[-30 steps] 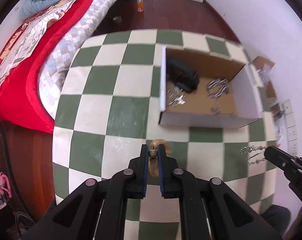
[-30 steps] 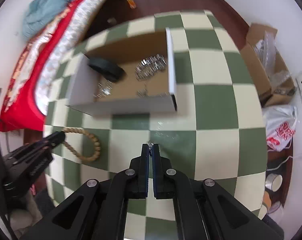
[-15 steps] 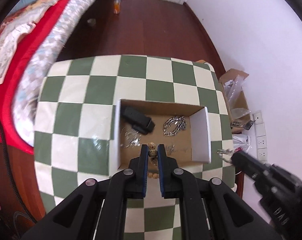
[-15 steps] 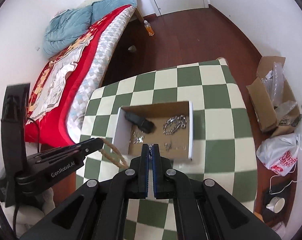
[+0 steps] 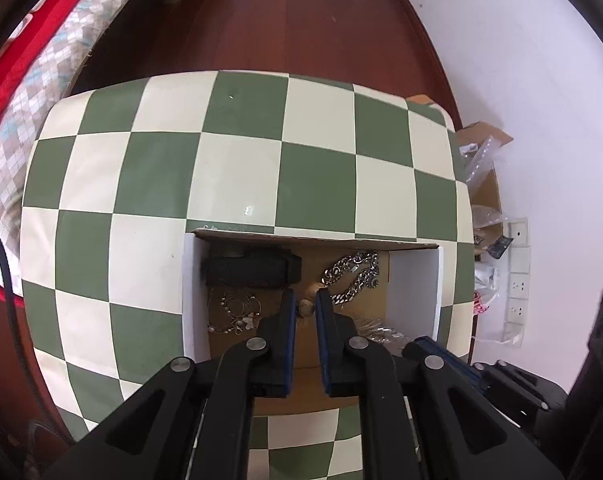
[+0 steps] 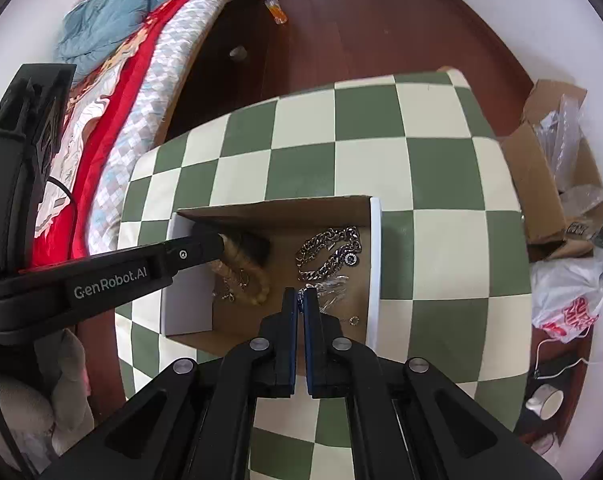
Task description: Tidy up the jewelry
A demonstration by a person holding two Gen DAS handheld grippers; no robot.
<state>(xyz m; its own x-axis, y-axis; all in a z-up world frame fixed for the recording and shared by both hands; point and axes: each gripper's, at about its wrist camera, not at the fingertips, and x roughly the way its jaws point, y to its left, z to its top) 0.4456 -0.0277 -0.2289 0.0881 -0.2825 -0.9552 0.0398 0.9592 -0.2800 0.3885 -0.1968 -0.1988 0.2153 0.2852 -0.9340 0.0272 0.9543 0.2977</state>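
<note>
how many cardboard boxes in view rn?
2. The open-top jewelry box sits on the checkered table, with both tongs over it. A second cardboard box sits on the floor right of the table, stuffed with plastic wrap. Others may be out of frame.

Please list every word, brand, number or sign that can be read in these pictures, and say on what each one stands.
"GenRobot.AI": white letters on the black side of the left tool, seen from the right wrist view.
Red print on the white plastic bag on the floor: partly folded, too distorted to read.
Small labels on the packets in the open cardboard carton: too small to read.
Left wrist view: no readable text.
</note>
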